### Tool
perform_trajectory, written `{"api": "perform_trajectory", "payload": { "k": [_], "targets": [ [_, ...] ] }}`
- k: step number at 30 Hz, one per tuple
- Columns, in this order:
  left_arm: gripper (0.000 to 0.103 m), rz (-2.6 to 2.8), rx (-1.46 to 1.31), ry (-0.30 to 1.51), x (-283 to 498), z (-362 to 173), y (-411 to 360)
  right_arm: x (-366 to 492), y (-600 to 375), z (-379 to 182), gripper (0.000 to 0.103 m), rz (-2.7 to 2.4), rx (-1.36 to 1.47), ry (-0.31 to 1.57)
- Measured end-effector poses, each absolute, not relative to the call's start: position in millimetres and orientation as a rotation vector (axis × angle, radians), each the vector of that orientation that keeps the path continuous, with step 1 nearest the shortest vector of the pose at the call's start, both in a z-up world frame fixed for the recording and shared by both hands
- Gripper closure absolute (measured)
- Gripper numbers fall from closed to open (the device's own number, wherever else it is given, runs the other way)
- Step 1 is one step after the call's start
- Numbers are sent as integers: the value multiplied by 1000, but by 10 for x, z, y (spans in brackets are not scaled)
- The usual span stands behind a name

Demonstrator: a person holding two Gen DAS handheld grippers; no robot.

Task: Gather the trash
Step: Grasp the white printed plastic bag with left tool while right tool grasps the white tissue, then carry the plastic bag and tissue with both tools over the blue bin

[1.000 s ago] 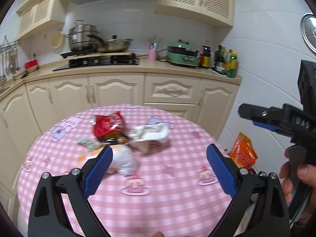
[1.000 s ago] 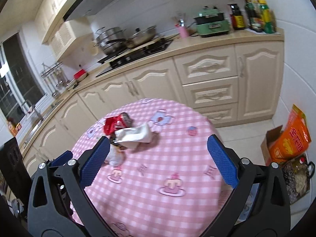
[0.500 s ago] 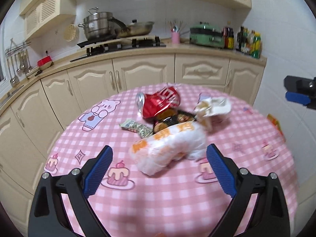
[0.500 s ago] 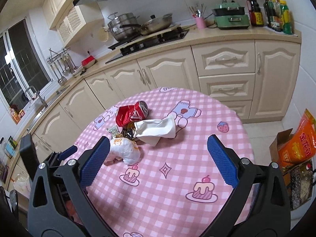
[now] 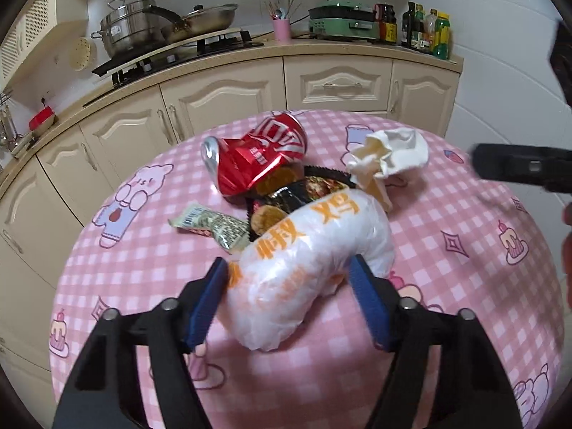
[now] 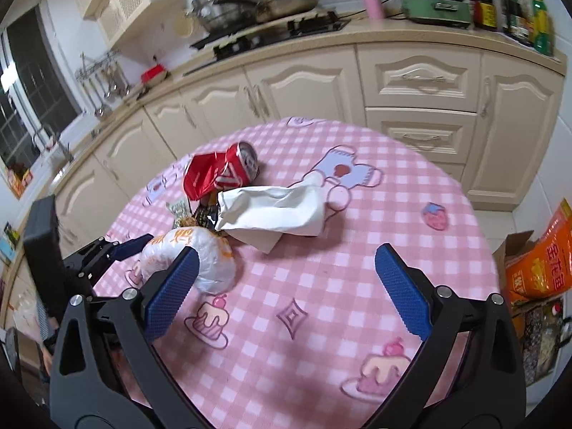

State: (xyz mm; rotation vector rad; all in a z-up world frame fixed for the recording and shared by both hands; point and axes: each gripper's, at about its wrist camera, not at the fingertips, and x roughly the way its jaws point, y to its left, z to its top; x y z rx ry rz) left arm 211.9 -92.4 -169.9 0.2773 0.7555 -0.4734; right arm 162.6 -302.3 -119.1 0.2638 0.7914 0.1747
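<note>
A pile of trash lies on the round table with a pink checked cloth. It holds a crushed red can, a crumpled white tissue, a dark snack wrapper, a small green-white wrapper and a white plastic bag with orange print. My left gripper is closing; its blue pads touch both sides of that bag. In the right wrist view my right gripper hangs open over bare cloth, with the bag at its left finger and the tissue ahead.
Cream kitchen cabinets curve behind the table, with a stove and pots on the counter. An orange sack in a cardboard box stands on the floor right of the table. The table edge drops off close on the right.
Both grippers came down and forward toward the pile. The left jaws narrowed from wide open until they sit against the white bag. The right jaws stayed wide.
</note>
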Motion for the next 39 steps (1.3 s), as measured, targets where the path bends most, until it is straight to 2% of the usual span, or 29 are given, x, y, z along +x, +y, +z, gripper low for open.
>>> {"api": "perform_trajectory", "payload": {
  "k": [2,6,7,13,14,15,26,39],
  "targets": [
    [47,-476,263,759,2098,-1698,-916,1735,-2901,-1218,6,188,232,803],
    [51,-479,222,763,2052,-1697,-866,1987,-2718,-1309,6,183,178,836],
    [55,-479,212,763,2034,-1691,-851,2031,-2708,-1333,6,180,183,841],
    [55,-486,168,765,2016,-1681,-800,2237,-2778,-1435,7,157,240,844],
    [55,-486,163,766,2017,-1682,-794,2251,-2787,-1452,16,162,246,845],
    [56,-488,156,766,2021,-1681,-784,2256,-2795,-1458,17,163,248,848],
    [60,-458,83,744,1944,-1630,-638,1816,-3029,-1256,17,196,324,765],
    [60,-416,-32,699,1604,-1411,-594,1039,-3485,-941,17,208,405,661]
  ]
}}
